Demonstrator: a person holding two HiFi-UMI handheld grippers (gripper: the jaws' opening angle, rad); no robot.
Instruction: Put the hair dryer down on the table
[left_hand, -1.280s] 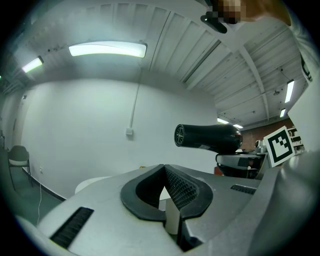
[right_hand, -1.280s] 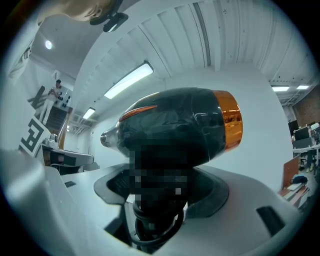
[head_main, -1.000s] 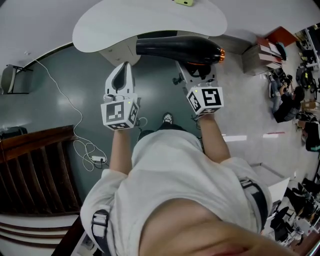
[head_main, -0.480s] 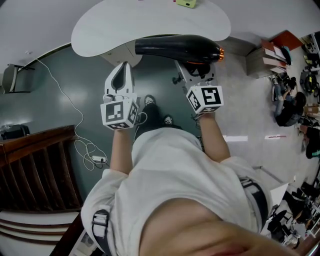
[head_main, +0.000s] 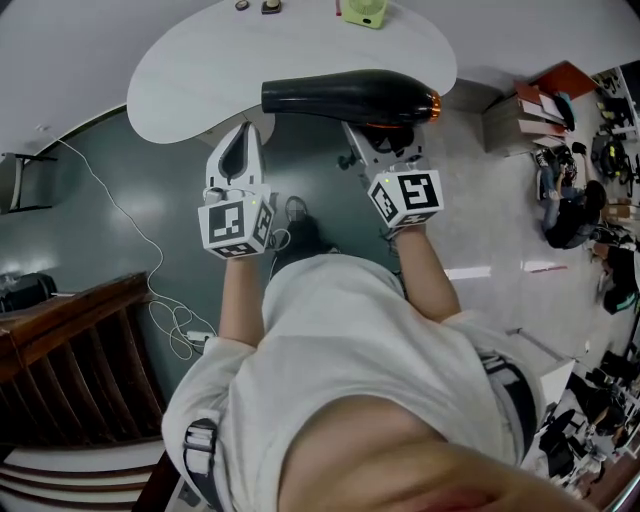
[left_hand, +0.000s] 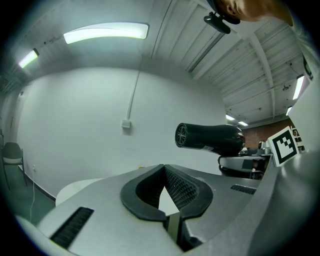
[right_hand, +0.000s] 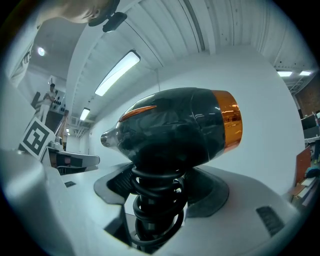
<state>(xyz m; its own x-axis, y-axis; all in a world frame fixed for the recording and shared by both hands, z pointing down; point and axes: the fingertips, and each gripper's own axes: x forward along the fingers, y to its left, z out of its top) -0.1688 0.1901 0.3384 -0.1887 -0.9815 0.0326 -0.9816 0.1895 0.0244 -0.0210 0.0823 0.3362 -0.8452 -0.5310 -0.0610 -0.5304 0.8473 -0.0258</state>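
— Where's the dryer?
— My right tongs (head_main: 378, 140) pinch the glossy black hair dryer (head_main: 350, 97) by its cord-wrapped handle (right_hand: 155, 200), near the white rounded tabletop (head_main: 190, 70)'s edge. My left tongs (head_main: 238, 140) are pressed together, empty.
— Handling?
— Top-heavy, rigid, slick, I judge; stick to the handle.

Bright, even light comes from ceiling strip lights (left_hand: 106, 32), and I see only soft shadows. Both gripper views bend hard at the edges and darken in the corners. Pale reflections streak the hair dryer (right_hand: 175, 127); the floor (head_main: 90, 205) shines faintly.
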